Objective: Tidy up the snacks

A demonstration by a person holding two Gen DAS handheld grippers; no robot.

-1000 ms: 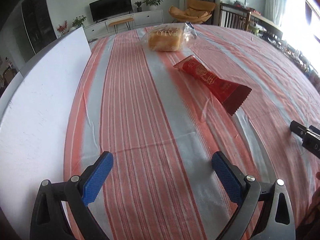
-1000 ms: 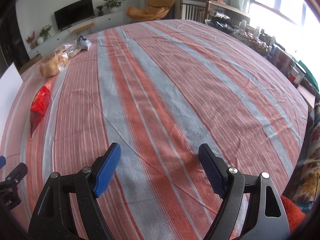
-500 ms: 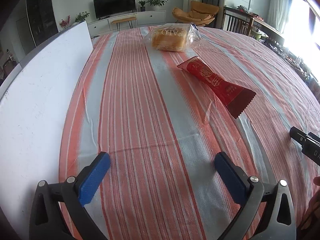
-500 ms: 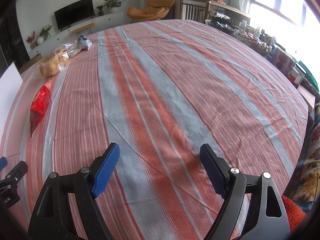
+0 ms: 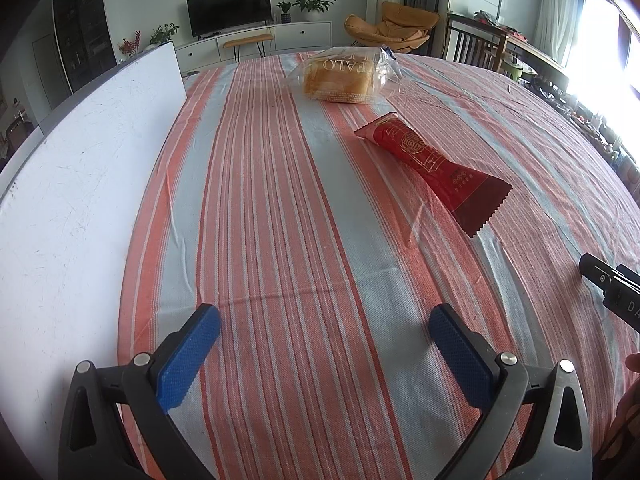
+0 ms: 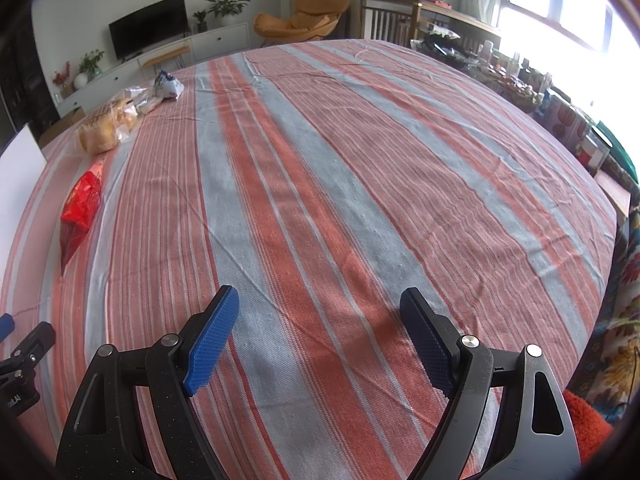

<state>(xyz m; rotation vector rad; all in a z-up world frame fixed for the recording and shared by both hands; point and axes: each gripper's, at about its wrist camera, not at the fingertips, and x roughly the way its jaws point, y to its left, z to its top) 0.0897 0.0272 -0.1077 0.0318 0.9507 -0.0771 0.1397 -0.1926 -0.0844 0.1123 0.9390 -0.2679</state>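
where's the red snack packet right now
The red snack packet lies flat on the striped tablecloth, right of centre in the left wrist view, just nearer than the bagged bread. In the right wrist view it sits far left.

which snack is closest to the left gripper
The red snack packet, lying flat with its serrated end toward the left gripper. The bagged bread sits farther back on the striped cloth.

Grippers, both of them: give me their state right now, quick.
Left gripper: open, holding nothing, above the striped tablecloth.
Right gripper: open, holding nothing.
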